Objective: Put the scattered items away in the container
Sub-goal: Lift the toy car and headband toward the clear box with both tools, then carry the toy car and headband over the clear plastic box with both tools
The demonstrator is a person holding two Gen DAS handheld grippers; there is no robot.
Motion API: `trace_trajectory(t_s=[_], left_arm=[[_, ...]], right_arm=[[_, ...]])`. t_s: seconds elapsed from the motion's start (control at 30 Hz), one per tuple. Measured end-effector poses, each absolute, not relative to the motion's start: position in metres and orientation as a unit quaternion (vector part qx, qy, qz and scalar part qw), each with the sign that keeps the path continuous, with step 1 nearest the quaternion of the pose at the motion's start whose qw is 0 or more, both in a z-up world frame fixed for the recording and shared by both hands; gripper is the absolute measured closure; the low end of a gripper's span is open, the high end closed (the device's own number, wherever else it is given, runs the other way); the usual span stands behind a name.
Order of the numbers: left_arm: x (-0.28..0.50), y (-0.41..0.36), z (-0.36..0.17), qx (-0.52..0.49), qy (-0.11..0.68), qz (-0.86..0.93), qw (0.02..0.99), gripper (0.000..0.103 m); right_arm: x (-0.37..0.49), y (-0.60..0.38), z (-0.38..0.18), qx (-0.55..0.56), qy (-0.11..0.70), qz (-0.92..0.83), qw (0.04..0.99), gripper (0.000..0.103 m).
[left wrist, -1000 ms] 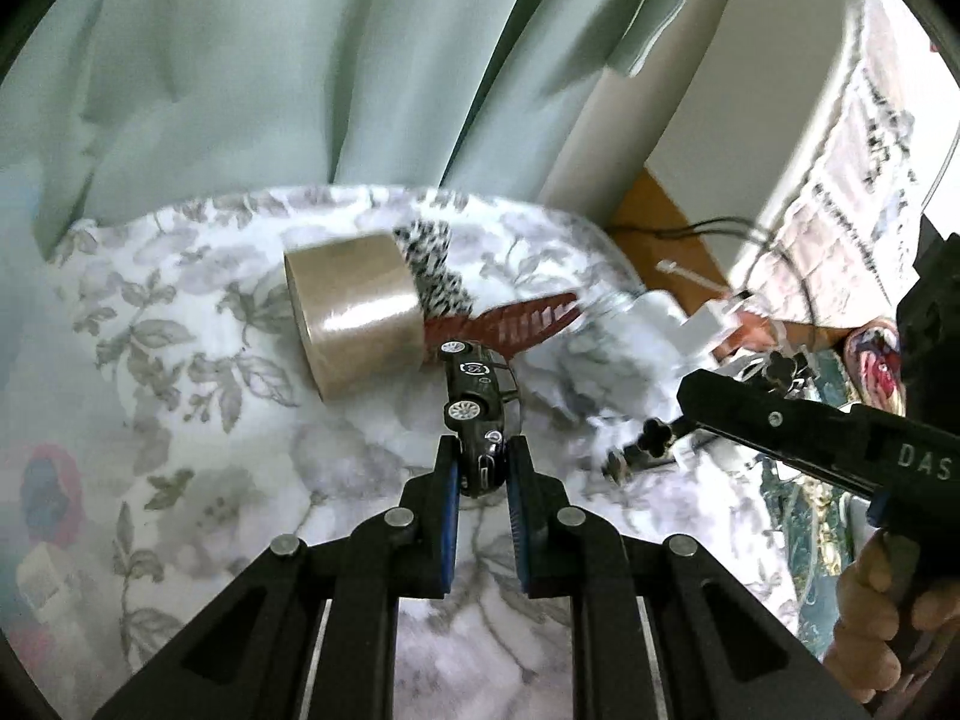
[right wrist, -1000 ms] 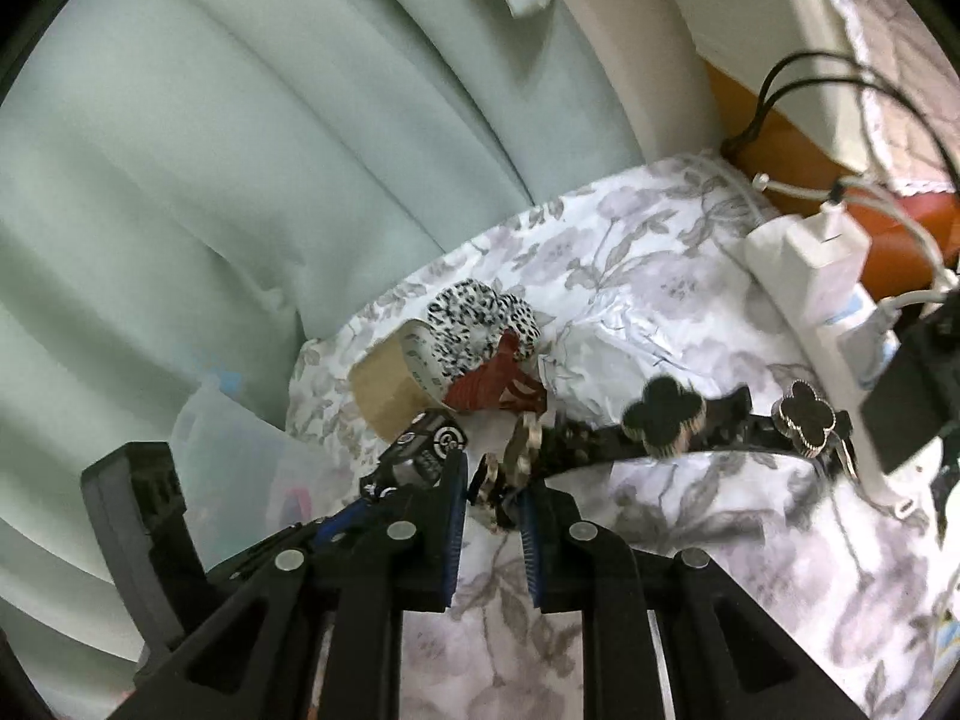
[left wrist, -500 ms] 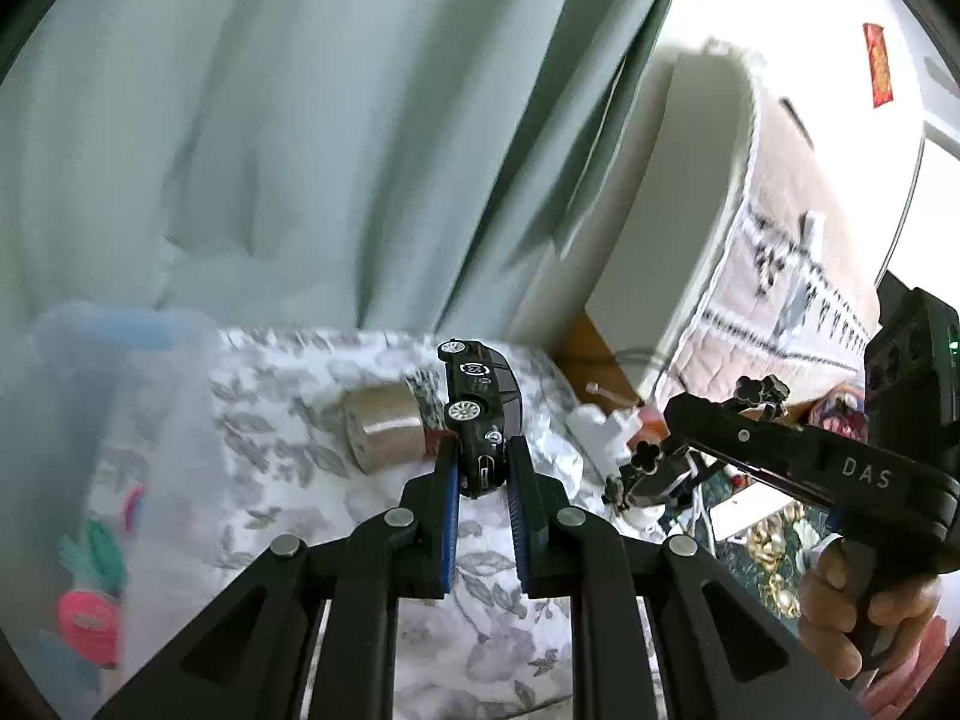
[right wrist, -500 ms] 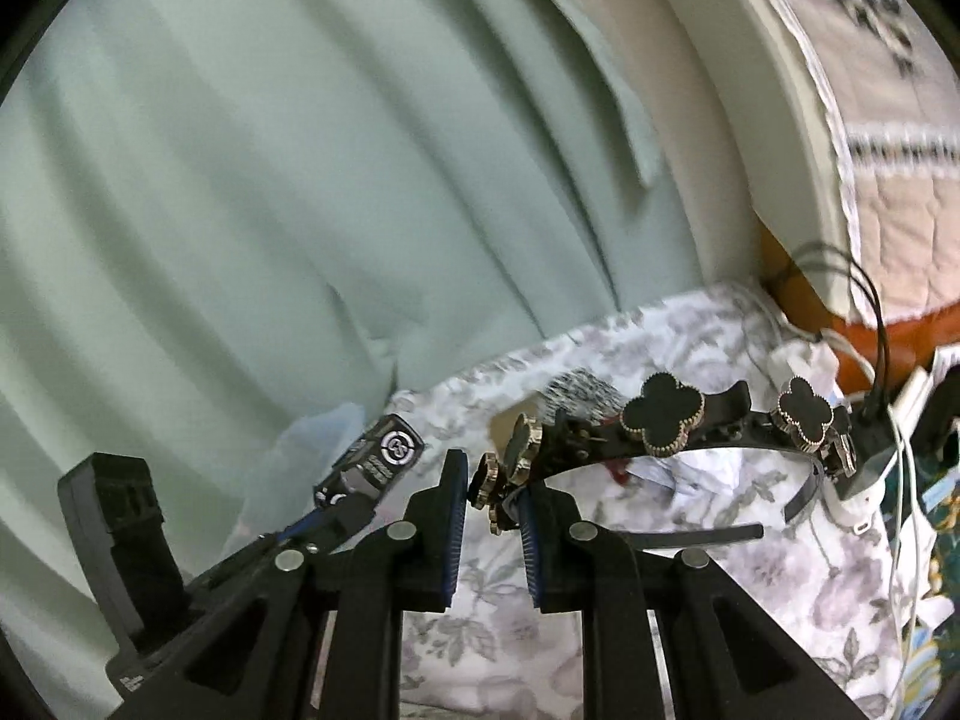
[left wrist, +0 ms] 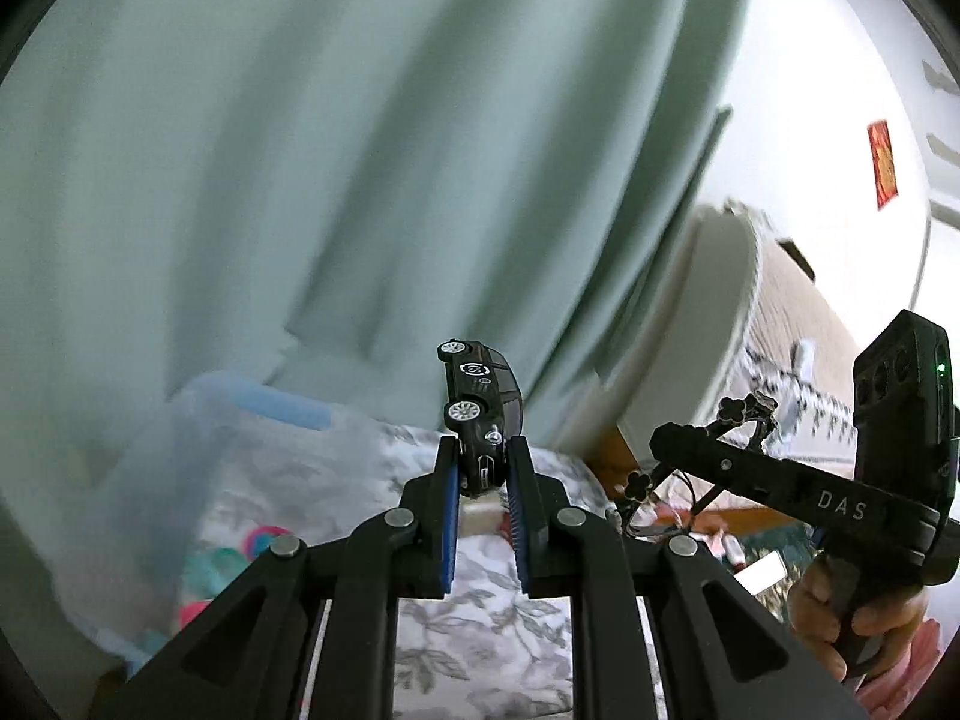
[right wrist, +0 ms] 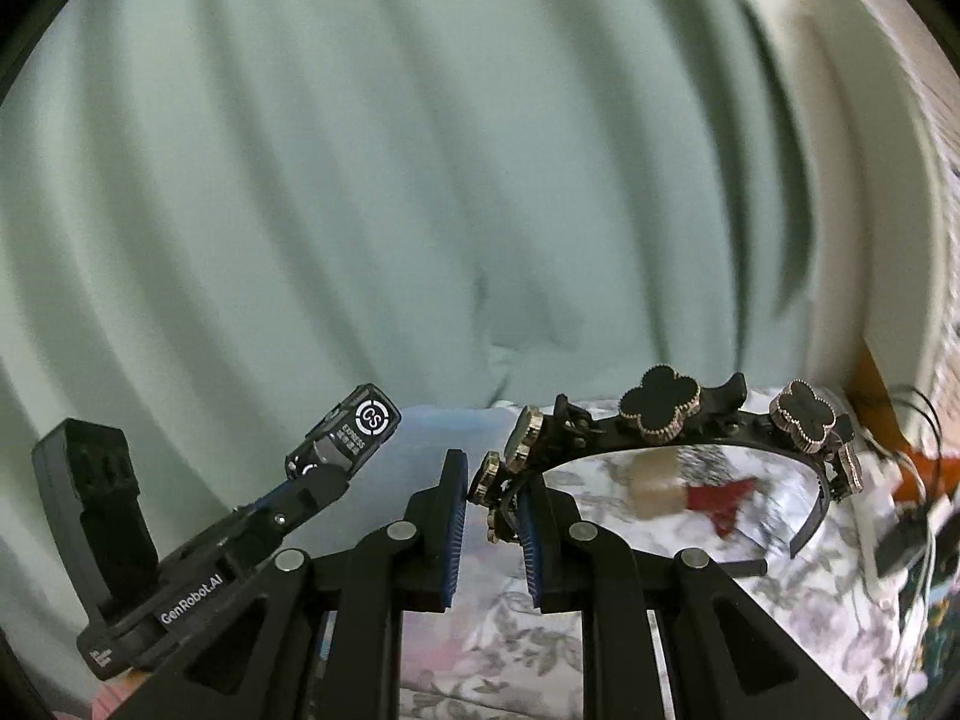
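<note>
My left gripper (left wrist: pixel 483 468) is shut on a black toy car (left wrist: pixel 480 414), which stands on end above the fingers, high over the bed. My right gripper (right wrist: pixel 492 480) is shut on one end of a black headband (right wrist: pixel 690 414) with clover ornaments that arcs off to the right. A translucent plastic container (left wrist: pixel 240 456) with a blue rim sits on the floral sheet at lower left, with colourful items inside. In the right wrist view the left gripper (right wrist: pixel 324 474) with the car (right wrist: pixel 354 426) shows at the left. The tape roll (right wrist: pixel 654 483) and a red item (right wrist: pixel 720 498) lie on the bed, blurred.
Pale green curtains (left wrist: pixel 360 150) fill the background. A white headboard (left wrist: pixel 708 312) with a quilted cover stands at the right. Cables and a charger (right wrist: pixel 900 534) lie at the bed's right edge. A hand (left wrist: pixel 852 618) grips the right gripper's handle (left wrist: pixel 780 486).
Both grippers have risen from the bed with the car and headband in them and swung left; the container has come into view and the tape roll has dropped behind the left fingers.
</note>
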State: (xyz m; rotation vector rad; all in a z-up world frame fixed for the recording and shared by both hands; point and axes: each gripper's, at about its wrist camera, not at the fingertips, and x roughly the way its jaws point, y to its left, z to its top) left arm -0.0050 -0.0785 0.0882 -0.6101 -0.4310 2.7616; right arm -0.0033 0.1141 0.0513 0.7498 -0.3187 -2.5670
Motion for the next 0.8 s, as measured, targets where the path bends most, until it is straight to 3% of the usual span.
trace_trajectory(t_s=[0.8], left_arm=[[0.038,-0.197,0.065,-0.185,-0.204,0.961,0.018,0.088]], right_arm=[[-0.034,-0.062,0.058,0.309,-0.022,-0.884,0.351,0.085]])
